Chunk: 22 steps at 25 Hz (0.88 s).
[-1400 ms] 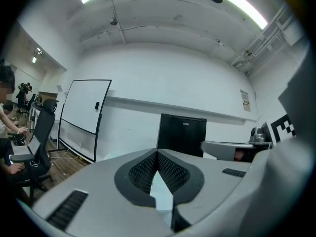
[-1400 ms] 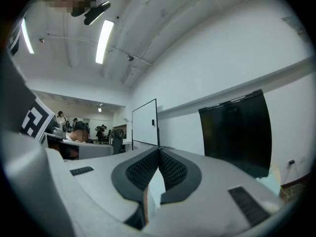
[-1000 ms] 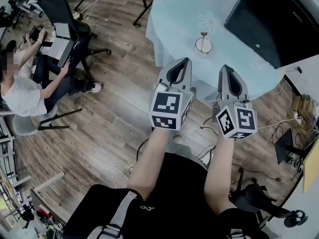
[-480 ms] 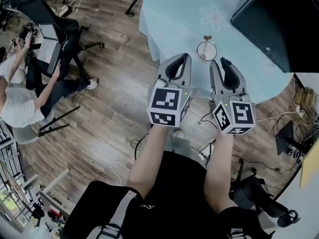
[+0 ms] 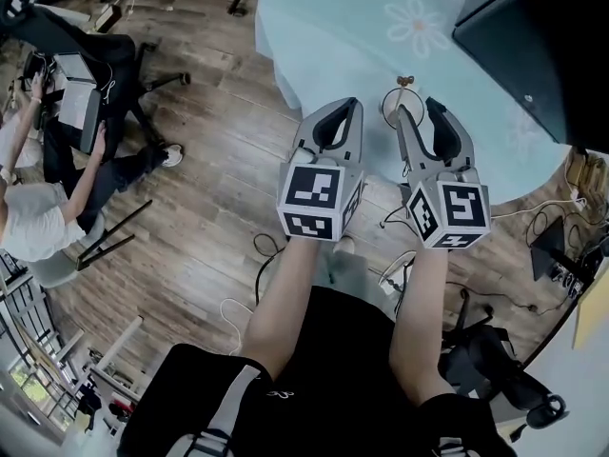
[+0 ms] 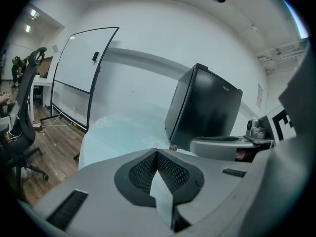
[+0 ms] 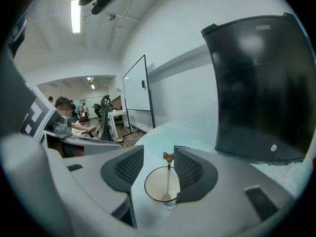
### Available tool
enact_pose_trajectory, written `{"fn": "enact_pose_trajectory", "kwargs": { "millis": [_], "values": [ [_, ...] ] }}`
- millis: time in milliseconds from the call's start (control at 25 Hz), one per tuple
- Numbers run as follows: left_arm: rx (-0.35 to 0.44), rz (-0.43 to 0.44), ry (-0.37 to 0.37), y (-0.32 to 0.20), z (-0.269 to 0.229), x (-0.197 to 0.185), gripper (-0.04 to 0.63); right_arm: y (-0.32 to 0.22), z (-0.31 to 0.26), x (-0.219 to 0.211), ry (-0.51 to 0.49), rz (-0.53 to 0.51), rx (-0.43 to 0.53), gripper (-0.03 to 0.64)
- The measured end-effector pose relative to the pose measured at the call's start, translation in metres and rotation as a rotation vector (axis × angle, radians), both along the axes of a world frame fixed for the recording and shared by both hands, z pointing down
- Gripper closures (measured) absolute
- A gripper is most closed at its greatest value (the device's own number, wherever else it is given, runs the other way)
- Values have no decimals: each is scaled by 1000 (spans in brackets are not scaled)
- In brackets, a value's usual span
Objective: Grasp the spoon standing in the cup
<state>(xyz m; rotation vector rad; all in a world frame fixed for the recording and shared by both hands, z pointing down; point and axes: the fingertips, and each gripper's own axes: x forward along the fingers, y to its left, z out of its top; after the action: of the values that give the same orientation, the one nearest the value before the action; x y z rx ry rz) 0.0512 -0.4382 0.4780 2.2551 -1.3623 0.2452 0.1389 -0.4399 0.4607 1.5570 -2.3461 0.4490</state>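
A small white cup (image 5: 388, 109) stands near the edge of the table with the pale blue cloth (image 5: 333, 27). A thin spoon (image 5: 406, 83) with a brown knob on top stands upright in it. My right gripper (image 5: 419, 112) hovers just short of the cup, its jaws opening, with nothing pressed between the pads. In the right gripper view the cup (image 7: 157, 185) and the spoon (image 7: 168, 174) show in the gap of the right gripper (image 7: 159, 152), the spoon close to the right finger. My left gripper (image 5: 350, 108) is shut and empty to the left of the cup.
A big black cabinet (image 5: 542, 46) stands on the table's far right. A person (image 5: 38, 217) sits at the left beside an office chair (image 5: 105, 55). Cables (image 5: 257, 274) lie on the wooden floor. Another chair (image 5: 495, 369) stands at the lower right.
The right jaws have gone from shut to wide apart. Both grippers and the head view have come closer to the table, and the cup now lies just before the right fingertips.
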Motion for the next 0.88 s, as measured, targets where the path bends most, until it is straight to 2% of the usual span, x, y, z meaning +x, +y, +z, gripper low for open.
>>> {"fn": "enact_pose_trajectory", "kwargs": {
  "millis": [400, 800, 880],
  "values": [
    [-39, 23, -20, -18, 23, -3, 584, -29, 29, -2, 112, 9, -25, 420],
    [-64, 28, -20, -29, 35, -10, 584, -47, 49, -2, 166, 34, -67, 421],
    [-54, 21, -8, -33, 33, -10, 584, -48, 52, 0, 180, 45, -71, 440]
  ]
}}
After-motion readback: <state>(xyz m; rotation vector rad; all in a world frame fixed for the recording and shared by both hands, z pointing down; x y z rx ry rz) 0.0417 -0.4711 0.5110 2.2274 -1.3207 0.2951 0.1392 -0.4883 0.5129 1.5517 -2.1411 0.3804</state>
